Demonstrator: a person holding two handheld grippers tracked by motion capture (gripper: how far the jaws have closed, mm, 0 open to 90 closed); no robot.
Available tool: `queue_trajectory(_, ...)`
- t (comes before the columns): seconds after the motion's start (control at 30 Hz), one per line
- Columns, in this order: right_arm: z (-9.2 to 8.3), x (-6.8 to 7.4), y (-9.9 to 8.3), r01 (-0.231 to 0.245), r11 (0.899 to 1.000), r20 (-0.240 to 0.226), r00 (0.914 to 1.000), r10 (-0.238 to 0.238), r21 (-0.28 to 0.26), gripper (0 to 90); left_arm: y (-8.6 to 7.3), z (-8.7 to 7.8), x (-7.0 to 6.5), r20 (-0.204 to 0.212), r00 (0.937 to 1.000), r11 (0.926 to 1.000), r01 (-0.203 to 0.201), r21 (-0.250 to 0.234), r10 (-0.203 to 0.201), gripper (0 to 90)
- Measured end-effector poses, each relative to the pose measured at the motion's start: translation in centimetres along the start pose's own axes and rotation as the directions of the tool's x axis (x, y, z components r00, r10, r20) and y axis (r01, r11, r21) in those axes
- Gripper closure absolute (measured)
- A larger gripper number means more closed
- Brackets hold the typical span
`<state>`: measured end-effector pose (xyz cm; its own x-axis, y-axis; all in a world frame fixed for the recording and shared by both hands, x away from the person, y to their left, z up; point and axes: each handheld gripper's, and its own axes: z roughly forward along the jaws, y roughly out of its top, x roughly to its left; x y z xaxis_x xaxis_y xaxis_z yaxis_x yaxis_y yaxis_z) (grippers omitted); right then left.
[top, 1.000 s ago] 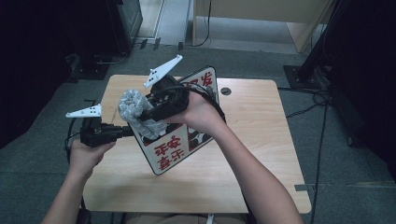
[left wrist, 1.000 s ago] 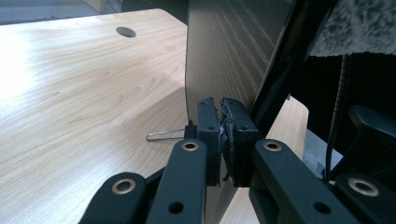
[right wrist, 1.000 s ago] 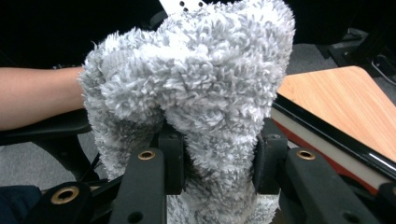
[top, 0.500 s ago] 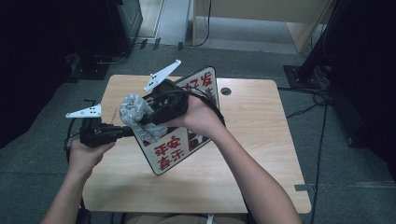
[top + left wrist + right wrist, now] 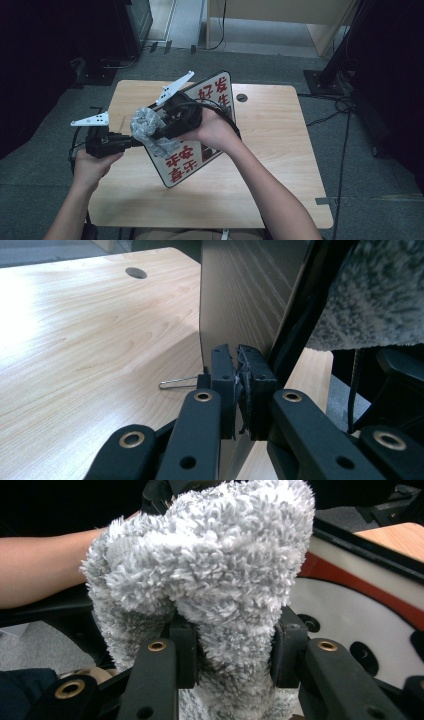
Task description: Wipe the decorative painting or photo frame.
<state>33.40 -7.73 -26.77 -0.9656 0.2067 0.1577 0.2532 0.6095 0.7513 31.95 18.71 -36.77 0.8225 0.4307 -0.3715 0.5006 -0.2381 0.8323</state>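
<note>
Grey fluffy cloth (image 5: pixel 210 580) clamped in right claw (image 5: pixel 232 650), pressed on sign (image 5: pixel 200 135) face just ahead; left claw (image 5: pixel 237 390) pinching sign's near edge, steadying it above tabletop (image 5: pixel 280 150)

Square light-wood bench (image 5: pixel 280 150) with rounded corners and a round cable hole (image 5: pixel 242 97) near the far edge. Grey carpeted floor (image 5: pixel 45 190) all around, dim at the sides. Pale wooden cabinet (image 5: pixel 280 20) beyond, dark equipment stand (image 5: pixel 135 20) far left, black cables (image 5: pixel 345 107) trailing along the right.
</note>
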Motion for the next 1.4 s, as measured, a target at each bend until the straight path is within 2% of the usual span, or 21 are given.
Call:
queue_trajectory(0.4, 0.8, 0.0, -1.0, -0.018, 1.000, -0.018, 0.9997, 0.018, 0.000, 64.1, 0.0, 0.0, 0.0, -0.004, 1.0000, 1.0000, -0.001, 0.000, 0.001, 86.4)
queue_trajectory(1.17, 2.0, 0.1, -2.5, -0.002, 0.999, -0.013, 0.9999, 0.003, 0.050, 64.1, -0.1, 0.0, -0.1, -0.005, 1.0000, 1.0000, -0.001, -0.003, 0.001, 86.2)
queue_trajectory(1.4, 2.4, 0.1, -3.0, 0.005, 0.999, -0.017, 0.9999, -0.004, 0.051, 64.1, -0.1, 0.0, -0.1, -0.005, 1.0000, 1.0000, -0.001, -0.005, 0.001, 86.3)
